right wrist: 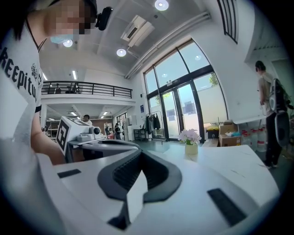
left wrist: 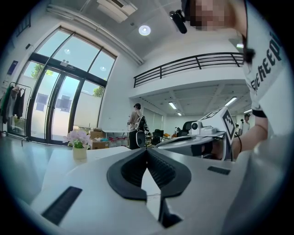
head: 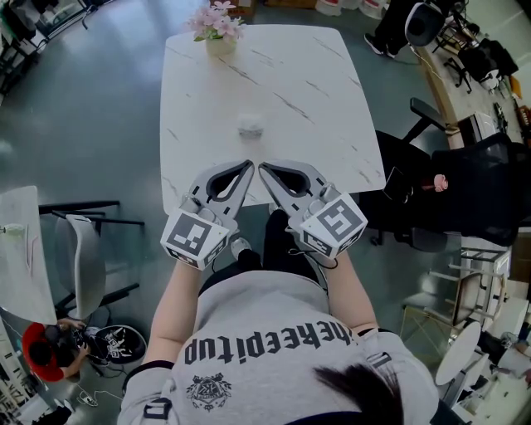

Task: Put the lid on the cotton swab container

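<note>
Here, ribbed black fingers (left wrist: 161, 168) meet at a point.

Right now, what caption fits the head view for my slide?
Both shut and empty, the left gripper and right gripper hover at the marble table, short of a small white container.

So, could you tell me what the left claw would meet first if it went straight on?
Probably nothing nearby: the shut left claw points level over the table, passing right of the small white container and the flowers. Depth is unclear.
</note>
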`<move>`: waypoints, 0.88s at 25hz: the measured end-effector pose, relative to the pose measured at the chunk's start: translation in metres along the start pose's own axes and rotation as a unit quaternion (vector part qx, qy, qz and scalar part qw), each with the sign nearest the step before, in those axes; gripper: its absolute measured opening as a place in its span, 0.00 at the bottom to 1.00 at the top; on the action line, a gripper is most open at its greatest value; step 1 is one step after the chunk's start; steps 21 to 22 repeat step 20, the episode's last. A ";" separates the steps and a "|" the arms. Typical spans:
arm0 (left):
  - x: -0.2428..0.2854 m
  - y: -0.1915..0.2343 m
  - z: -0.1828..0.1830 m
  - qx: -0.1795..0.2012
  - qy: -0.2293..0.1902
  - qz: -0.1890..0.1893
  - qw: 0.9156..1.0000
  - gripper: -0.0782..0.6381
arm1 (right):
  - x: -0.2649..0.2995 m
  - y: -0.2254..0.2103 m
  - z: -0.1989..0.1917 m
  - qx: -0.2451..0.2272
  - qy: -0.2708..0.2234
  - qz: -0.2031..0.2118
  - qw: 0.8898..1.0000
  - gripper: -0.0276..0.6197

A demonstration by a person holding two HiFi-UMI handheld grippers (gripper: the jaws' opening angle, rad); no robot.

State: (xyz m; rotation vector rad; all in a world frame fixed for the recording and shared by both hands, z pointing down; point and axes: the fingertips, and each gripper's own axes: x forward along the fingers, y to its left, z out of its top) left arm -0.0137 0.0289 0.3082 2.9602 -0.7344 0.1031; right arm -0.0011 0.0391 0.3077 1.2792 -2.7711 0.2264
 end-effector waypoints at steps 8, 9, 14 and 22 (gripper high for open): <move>-0.011 -0.006 0.004 0.003 -0.005 -0.005 1.000 0.13 | -0.002 0.012 0.003 -0.003 -0.004 -0.003 1.000 0.06; -0.013 -0.005 0.004 0.003 -0.005 -0.005 1.000 0.13 | -0.002 0.013 0.003 -0.004 -0.004 -0.004 1.000 0.06; -0.017 -0.003 0.003 -0.001 -0.009 -0.005 1.000 0.13 | 0.000 0.016 0.002 -0.007 -0.003 -0.005 1.000 0.06; -0.023 0.000 0.002 0.001 -0.008 -0.003 1.000 0.13 | 0.004 0.021 0.003 -0.011 -0.004 -0.005 1.000 0.06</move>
